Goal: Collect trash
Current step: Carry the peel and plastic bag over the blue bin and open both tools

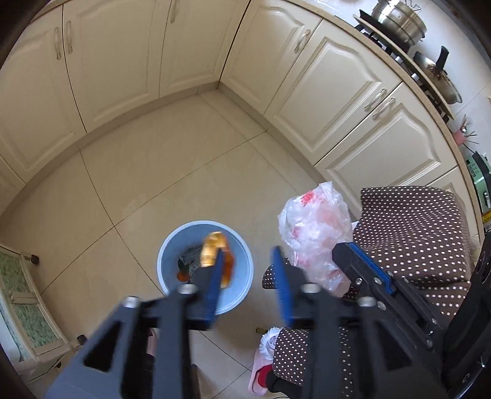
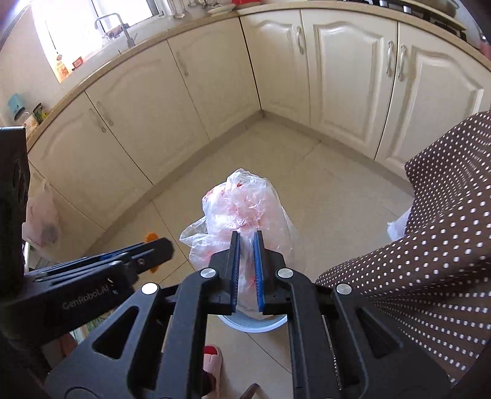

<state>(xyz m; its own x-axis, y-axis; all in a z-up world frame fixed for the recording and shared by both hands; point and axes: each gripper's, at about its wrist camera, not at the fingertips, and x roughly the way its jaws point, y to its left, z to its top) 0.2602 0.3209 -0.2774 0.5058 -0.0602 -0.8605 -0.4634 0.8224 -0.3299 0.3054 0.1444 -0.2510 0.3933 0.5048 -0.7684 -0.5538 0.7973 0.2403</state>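
A light blue bin stands on the tiled floor below me, with dark and orange scraps inside. My left gripper is open above it, and a blurred orange wrapper hangs in the air by its left finger, over the bin. My right gripper is shut on a crumpled clear plastic bag with red print, held above the bin's rim. The bag also shows to the right in the left wrist view, with the right gripper behind it.
Cream cabinets line the corner on two sides. My brown polka-dot sleeves fill the right. Pink slippers are below. A pot and pan sit on the stove. A white bag hangs at the left.
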